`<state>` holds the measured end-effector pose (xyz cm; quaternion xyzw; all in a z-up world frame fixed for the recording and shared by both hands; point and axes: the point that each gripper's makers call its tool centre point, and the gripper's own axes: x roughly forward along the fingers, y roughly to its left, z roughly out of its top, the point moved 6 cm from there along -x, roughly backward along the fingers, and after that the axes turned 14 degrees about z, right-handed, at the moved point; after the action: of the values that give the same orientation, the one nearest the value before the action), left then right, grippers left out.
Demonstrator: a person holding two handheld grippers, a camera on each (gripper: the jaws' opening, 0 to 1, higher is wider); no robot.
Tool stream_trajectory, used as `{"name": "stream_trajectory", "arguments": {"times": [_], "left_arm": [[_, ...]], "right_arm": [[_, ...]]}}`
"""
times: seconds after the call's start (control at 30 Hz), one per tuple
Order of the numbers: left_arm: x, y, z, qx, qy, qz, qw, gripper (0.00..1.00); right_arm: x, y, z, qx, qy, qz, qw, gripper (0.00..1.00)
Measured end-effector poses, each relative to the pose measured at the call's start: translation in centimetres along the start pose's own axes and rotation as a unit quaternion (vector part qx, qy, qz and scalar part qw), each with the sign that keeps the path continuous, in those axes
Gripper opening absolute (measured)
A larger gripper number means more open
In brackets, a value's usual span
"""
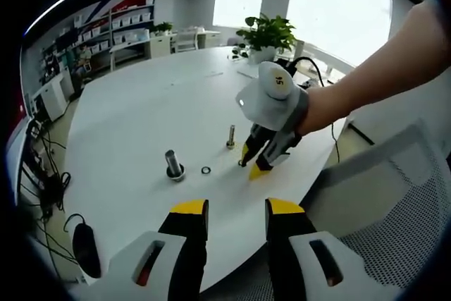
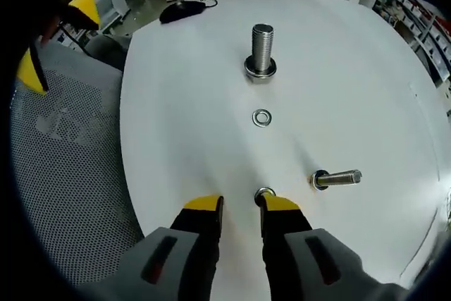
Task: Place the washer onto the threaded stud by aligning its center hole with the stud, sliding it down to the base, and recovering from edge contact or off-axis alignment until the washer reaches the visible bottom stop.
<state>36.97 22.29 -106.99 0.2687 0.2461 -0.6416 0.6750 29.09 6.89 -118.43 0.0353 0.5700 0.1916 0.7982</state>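
Washers are seen at two places on the white table [image 2: 176,89]; one washer [image 2: 262,117] lies flat and free between the large threaded stud [image 2: 261,48] and the right gripper [image 2: 242,204], apart from both; a second washer [image 2: 265,193] lies just at the inner edge of the right gripper's right-hand yellow tip, touching it or very nearly so, and whether contact is made cannot be told. The right gripper's jaws are held apart with a clear gap between the tips, and nothing is clamped between them; the tips are set low at the table surface. The large threaded stud stands upright on its wide head beyond the free washer; a smaller bolt [image 2: 338,178] stands to one side, nearer the gripper, with its head on the table.

In the left gripper view the same free washer [image 1: 206,170] is shown just beside the large threaded stud [image 1: 173,164], and the smaller bolt [image 1: 230,137] is seen upright beyond it; the right gripper [image 1: 251,167] is seen with its yellow tips down at the table, held by a person's hand [image 1: 320,107]. The left gripper [image 1: 237,207] is held apart as well, with a wide gap and nothing between its jaws, above the near table edge; a mesh chair [image 1: 394,244] sits below it, and a potted plant [image 1: 268,37] stands at the far side of the table.
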Motion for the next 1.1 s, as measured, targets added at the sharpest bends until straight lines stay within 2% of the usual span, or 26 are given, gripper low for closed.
{"name": "stream_trajectory", "arguments": {"times": [0.17, 0.3, 0.47, 0.73, 0.93, 1.0, 1.1], "left_arm": [[0.0, 0.1, 0.0, -0.001, -0.001, 0.002, 1.0000, 0.30], [0.0, 0.1, 0.0, 0.001, 0.000, 0.002, 1.0000, 0.30], [0.0, 0.2, -0.1, -0.002, 0.000, 0.003, 1.0000, 0.30], [0.1, 0.2, -0.2, -0.001, 0.000, 0.003, 1.0000, 0.30], [0.2, 0.3, -0.1, -0.002, -0.001, 0.003, 1.0000, 0.30], [0.2, 0.3, -0.2, -0.001, 0.000, 0.005, 1.0000, 0.30], [0.2, 0.4, -0.2, -0.003, 0.000, 0.005, 1.0000, 0.30]], "right_arm": [[-0.6, -0.1, 0.4, -0.019, -0.003, -0.005, 0.9998, 0.24], [-0.9, -0.7, 0.6, -0.041, 0.012, -0.016, 0.9990, 0.24], [-0.9, -1.6, 0.7, -0.040, 0.028, -0.017, 0.9987, 0.25], [-0.4, -1.8, 0.0, -0.042, 0.060, -0.012, 0.9972, 0.25], [-0.8, -1.2, 0.0, -0.043, 0.048, -0.011, 0.9979, 0.24], [-0.7, -1.4, 0.4, -0.074, 0.067, 0.001, 0.9950, 0.24], [-0.5, -1.6, 0.6, -0.080, 0.086, 0.003, 0.9931, 0.23]]}}
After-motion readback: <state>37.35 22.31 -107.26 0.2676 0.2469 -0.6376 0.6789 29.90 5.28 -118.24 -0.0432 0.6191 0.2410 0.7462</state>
